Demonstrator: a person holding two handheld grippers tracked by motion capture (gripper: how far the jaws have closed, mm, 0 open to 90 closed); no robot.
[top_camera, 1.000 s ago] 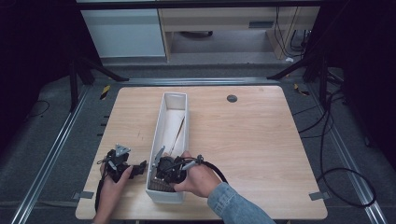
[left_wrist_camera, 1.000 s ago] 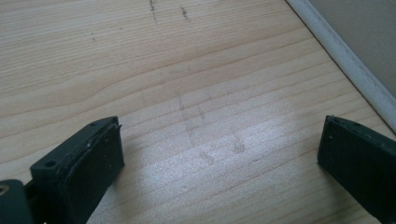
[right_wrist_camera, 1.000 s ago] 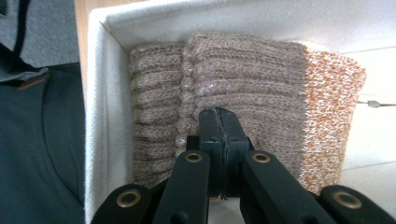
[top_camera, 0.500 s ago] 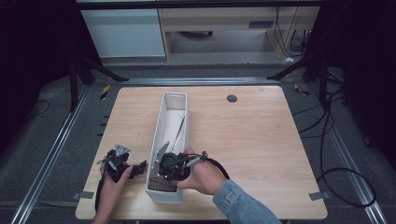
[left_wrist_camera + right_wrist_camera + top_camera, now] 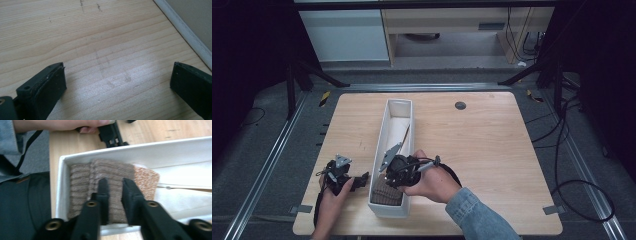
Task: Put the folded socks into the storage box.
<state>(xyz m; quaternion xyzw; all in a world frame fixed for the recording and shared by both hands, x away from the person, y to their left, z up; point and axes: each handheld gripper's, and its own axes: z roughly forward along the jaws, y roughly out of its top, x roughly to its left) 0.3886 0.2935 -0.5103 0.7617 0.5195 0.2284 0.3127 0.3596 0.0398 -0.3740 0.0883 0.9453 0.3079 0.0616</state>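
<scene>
Right hand-held gripper (image 5: 115, 195) above brown cloth (image 5: 110, 185) in tray (image 5: 398, 107).

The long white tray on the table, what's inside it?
At the near end of the white tray lies a folded brown ribbed knit cloth, with the right claw poised over it. Farther along is pale sheet material. Anything beneath the cloth is covered.

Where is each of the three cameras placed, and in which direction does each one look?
High view: above the person's side, looking forward and down on the table; both hands and tongs show.
Left gripper view: rides the left tongs, facing bare wood; jaws wide apart.
Right gripper view: rides the right tongs, facing down into the white tray at brown knitted cloth.
Shared: the tray and the cloth also show in the high view.
</scene>
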